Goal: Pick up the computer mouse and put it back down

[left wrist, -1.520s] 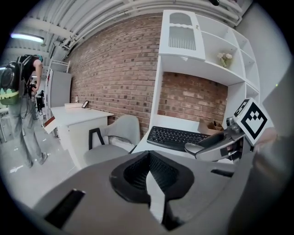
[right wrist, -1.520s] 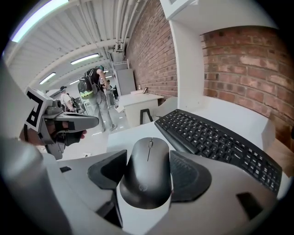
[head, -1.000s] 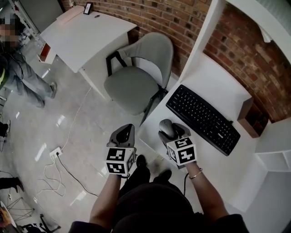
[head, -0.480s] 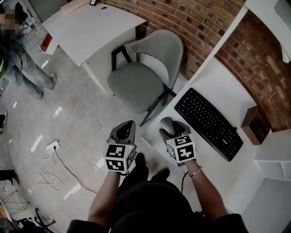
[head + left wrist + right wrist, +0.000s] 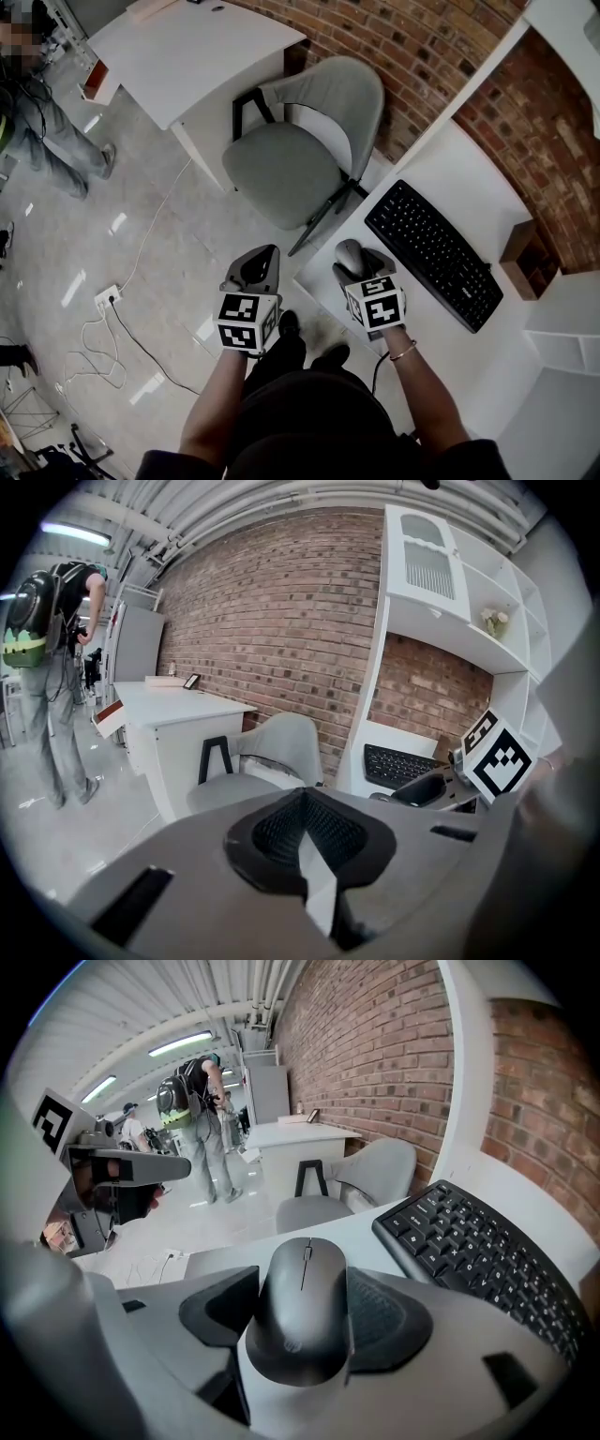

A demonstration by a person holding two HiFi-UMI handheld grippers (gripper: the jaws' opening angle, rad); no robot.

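Computer mouse sits lengthwise between the jaws of the right hand-held gripper. Dark pads press on both flanks, so it reads as clamped on the mouse. Cannot tell whether the mouse rests on the table or is lifted a little off it; no clear gap shows under it. It is at the near left corner of the table, close to the edge, with the keyboard just beside it on the right.

The left hand-held gripper is clenched with nothing in it, jaws meeting. It hangs over the floor, off the table and left of the right one. A grey chair stands beyond, well apart.

Risks, as a judgement:
- The mouse shell looks smooth and rounded, and the pads hold only its curved sides. A tilt or a loose squeeze could let it slide forward out of the jaws.
- The table edge is close. Releasing too far left or toward the person could leave the mouse overhanging, and it would drop to the floor.
- Drifting right while lowering could set it against or onto the keyboard.
- Opening while it is in the air means a hard landing, so the base should touch the table first.
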